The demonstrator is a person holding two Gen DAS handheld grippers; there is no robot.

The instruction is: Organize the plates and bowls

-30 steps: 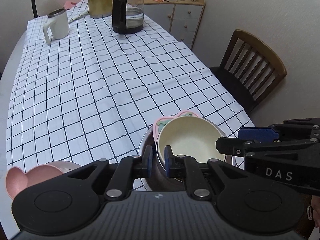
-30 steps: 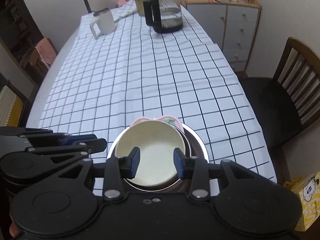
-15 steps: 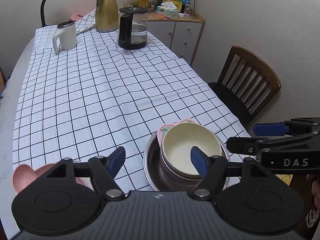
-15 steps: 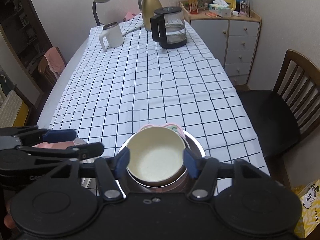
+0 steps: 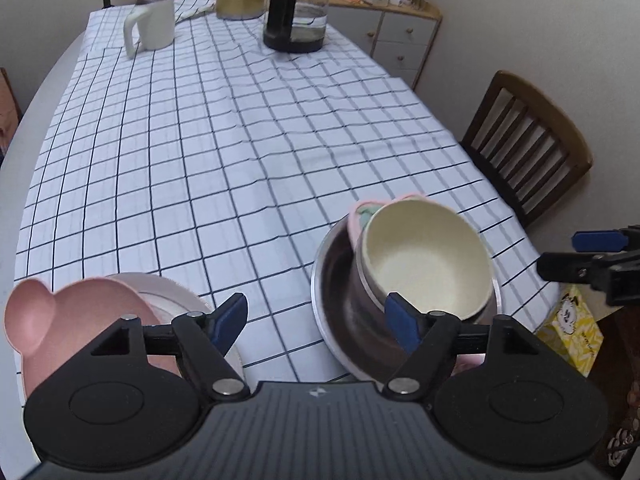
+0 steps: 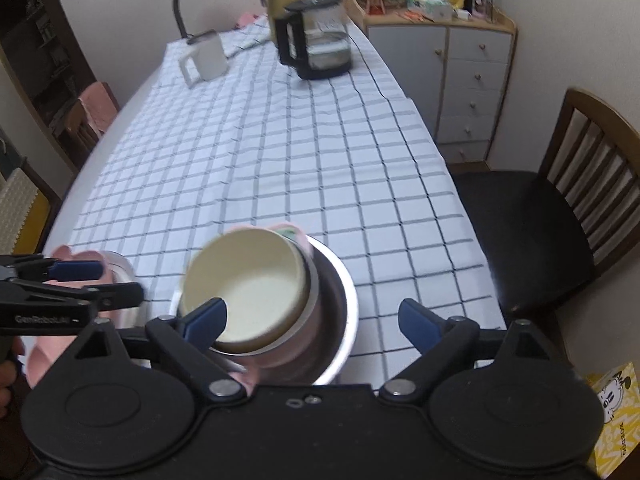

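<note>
Fingers [image 5: 229, 319] of both grippers spread wide, just released, beside the cream bowl [image 5: 424, 260] stacked in the steel bowl [image 5: 334, 280].

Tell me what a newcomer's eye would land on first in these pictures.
First, the cream bowl nested in a stack inside a steel bowl at the near edge of the checked tablecloth. Next, the pink eared plate at the near left corner. At the far end stand a black coffee pot and a white mug.

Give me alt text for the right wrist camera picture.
The right gripper, jaws just opened and empty, hovers over a cream bowl stacked in a steel bowl on a checked tablecloth; the left gripper sits beside it.
</note>
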